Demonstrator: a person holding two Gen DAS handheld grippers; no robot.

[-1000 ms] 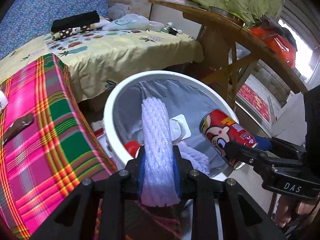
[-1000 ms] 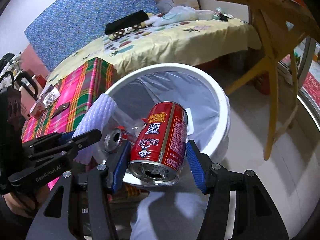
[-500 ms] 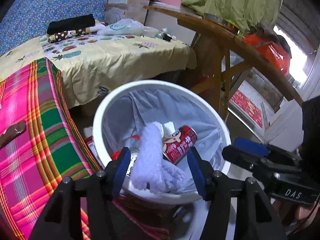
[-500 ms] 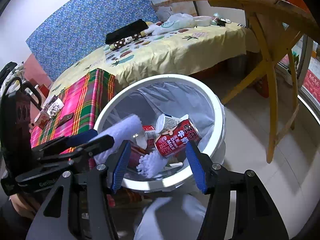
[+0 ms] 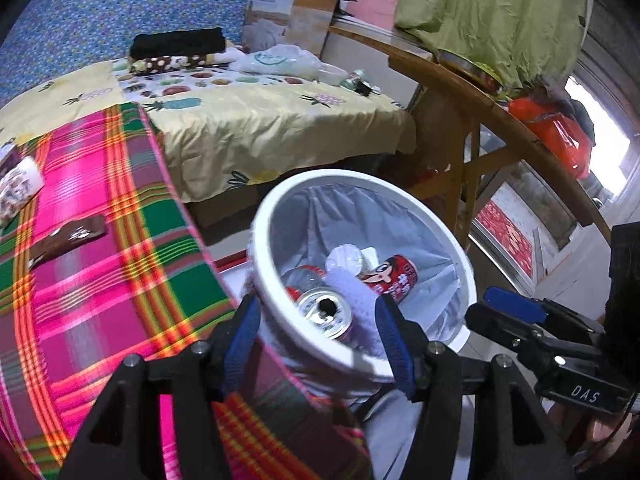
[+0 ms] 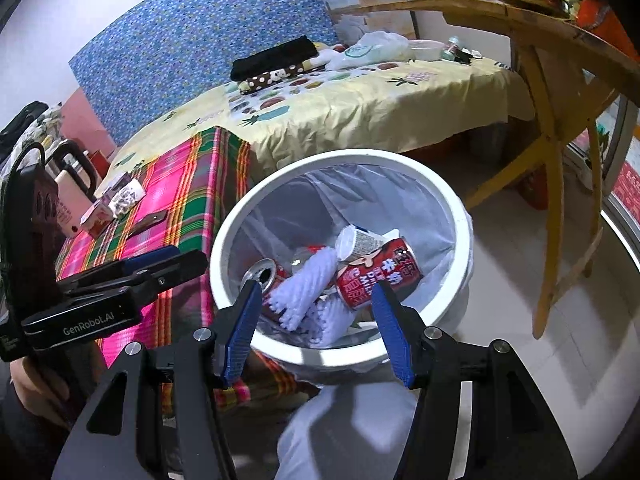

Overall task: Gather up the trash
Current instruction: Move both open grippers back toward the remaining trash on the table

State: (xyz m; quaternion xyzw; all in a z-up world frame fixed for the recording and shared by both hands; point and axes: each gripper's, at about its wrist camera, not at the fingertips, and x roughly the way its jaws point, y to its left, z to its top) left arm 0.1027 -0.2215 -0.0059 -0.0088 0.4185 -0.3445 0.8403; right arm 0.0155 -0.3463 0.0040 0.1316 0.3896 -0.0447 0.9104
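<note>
A white bin with a grey liner stands on the floor beside the low table. Inside lie a red milk can, a white foam net, a second can with its open top up and a white cup. My left gripper is open and empty above the bin's near rim. My right gripper is open and empty above the bin's near rim; it also shows at the right of the left wrist view.
A pink and green plaid cloth covers the low table left of the bin, with a brown wrapper and a small carton on it. A yellow-covered bed lies behind. A wooden table stands right.
Both grippers opened and let go: the foam net and the red can fell into the bin. Both grippers have since drawn back a little from the bin.
</note>
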